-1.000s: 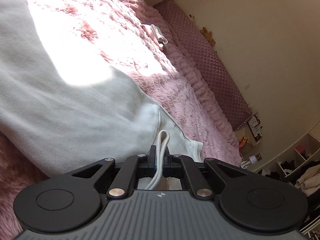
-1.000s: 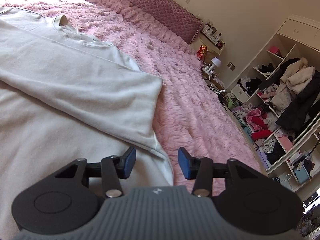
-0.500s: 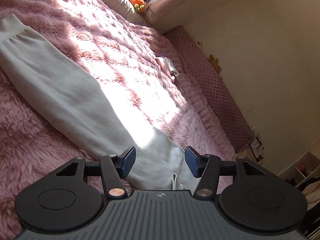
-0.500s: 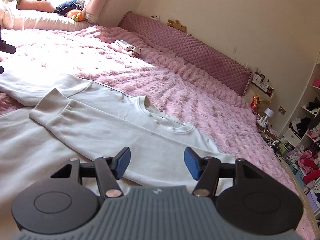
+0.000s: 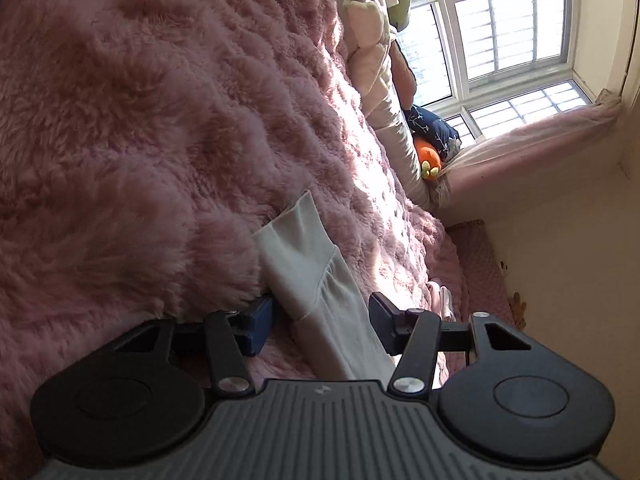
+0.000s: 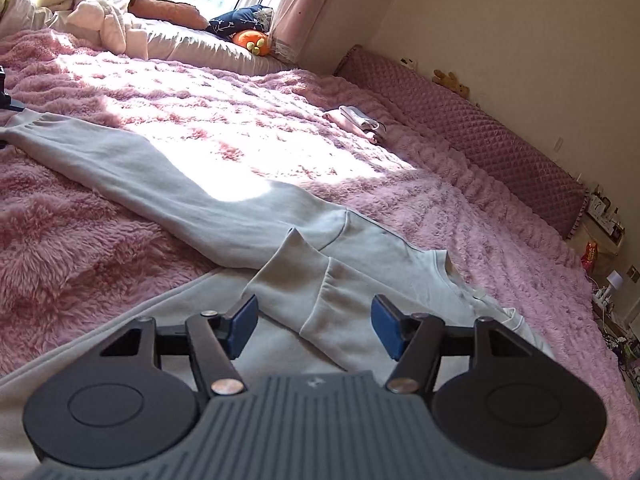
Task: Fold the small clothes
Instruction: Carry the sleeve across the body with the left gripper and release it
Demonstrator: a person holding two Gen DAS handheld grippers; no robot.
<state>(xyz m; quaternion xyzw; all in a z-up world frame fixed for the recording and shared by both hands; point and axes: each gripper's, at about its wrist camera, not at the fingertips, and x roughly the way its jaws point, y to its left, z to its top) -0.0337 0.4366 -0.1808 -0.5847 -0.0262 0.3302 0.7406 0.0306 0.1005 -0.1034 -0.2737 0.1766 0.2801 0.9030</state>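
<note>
A pale grey sweatshirt (image 6: 372,248) lies flat on a fluffy pink blanket (image 6: 248,120). One sleeve (image 6: 132,168) stretches out to the left; the other sleeve (image 6: 312,292) is folded across the body, its cuff between my right gripper's jaws. My right gripper (image 6: 314,326) is open just above that cuff. In the left wrist view my left gripper (image 5: 320,322) is open, with the outstretched sleeve's cuff (image 5: 296,256) lying between its jaws, low on the blanket (image 5: 140,140).
A small folded pink-and-white garment (image 6: 358,118) lies farther up the bed. Pillows and plush toys (image 6: 116,12) sit by the window (image 5: 504,32). A quilted pink headboard cushion (image 6: 472,136) runs along the right wall, with a cluttered nightstand (image 6: 600,232) beyond.
My left gripper let go of the cloth, opened and moved out along the sleeve to its cuff. My right gripper stayed open and drew back over the folded sleeve's cuff.
</note>
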